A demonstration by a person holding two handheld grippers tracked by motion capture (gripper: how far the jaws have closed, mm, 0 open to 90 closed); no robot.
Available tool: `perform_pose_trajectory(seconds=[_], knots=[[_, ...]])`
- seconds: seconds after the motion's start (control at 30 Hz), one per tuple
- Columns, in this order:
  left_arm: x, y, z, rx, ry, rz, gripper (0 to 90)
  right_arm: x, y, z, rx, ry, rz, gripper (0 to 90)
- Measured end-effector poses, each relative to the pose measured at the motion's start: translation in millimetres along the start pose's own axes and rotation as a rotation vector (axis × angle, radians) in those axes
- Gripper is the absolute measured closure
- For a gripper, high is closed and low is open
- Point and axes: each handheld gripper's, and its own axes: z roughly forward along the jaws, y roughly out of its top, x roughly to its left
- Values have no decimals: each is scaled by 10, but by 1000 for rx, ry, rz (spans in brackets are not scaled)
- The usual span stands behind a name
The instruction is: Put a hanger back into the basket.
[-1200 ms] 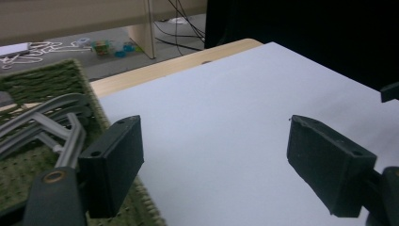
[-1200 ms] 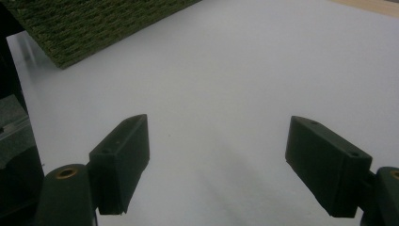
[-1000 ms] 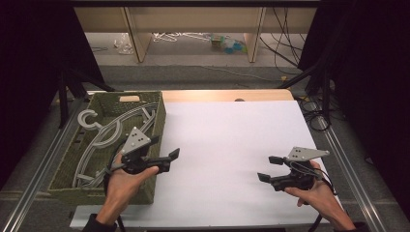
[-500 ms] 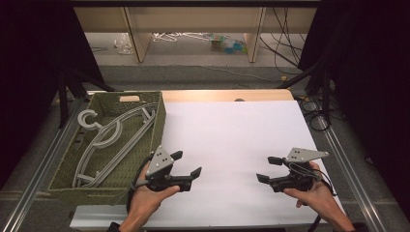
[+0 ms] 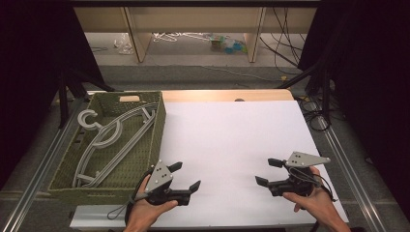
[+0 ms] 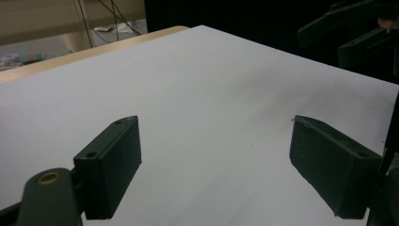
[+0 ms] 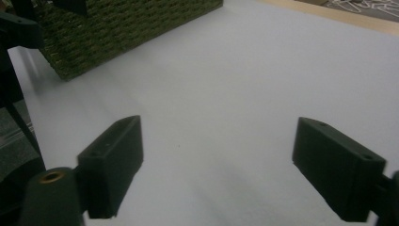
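The white rectangular table top (image 5: 232, 140) is the biggest thing. On its left edge stands the green woven basket (image 5: 152, 140) w/ pale grey plastic hangers (image 5: 113, 140) lying inside (at least two). The left gripper (image 5: 184, 176) rests just beside the basket's near right corner, jaws wide apart, nothing between them. The right gripper (image 5: 266, 172), near the table's front right, has just been opening its jaws, also nothing between.

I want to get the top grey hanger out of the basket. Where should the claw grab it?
Probably the hook of the top grey hanger. It sticks up at the far left corner of the green woven basket, above the rim, with open space around it. Come down from above with the left claw, which is nearer and open.
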Motion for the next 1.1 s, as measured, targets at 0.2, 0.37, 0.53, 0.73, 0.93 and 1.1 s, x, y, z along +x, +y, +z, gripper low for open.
perform_pose_trajectory(seconds=[0.2,0.37,0.53,0.73,0.93,1.1], knots=[[21,-17,-129,-49,8,-10,173,95,-118,-123,-1,-3,14,158],[29,-41,-148,-48,0,-12,172,117,-165,-141,-5,-26,3,159],[42,-41,-163,-51,16,-11,172,117,-163,-141,-7,-25,6,160],[54,-49,-150,-47,15,1,172,127,-158,-140,-4,-10,-2,162],[58,-45,-148,-51,11,20,173,126,-157,-136,-4,-12,-5,162],[55,-51,-135,-57,5,8,174,117,-163,-123,1,-11,-6,162]])
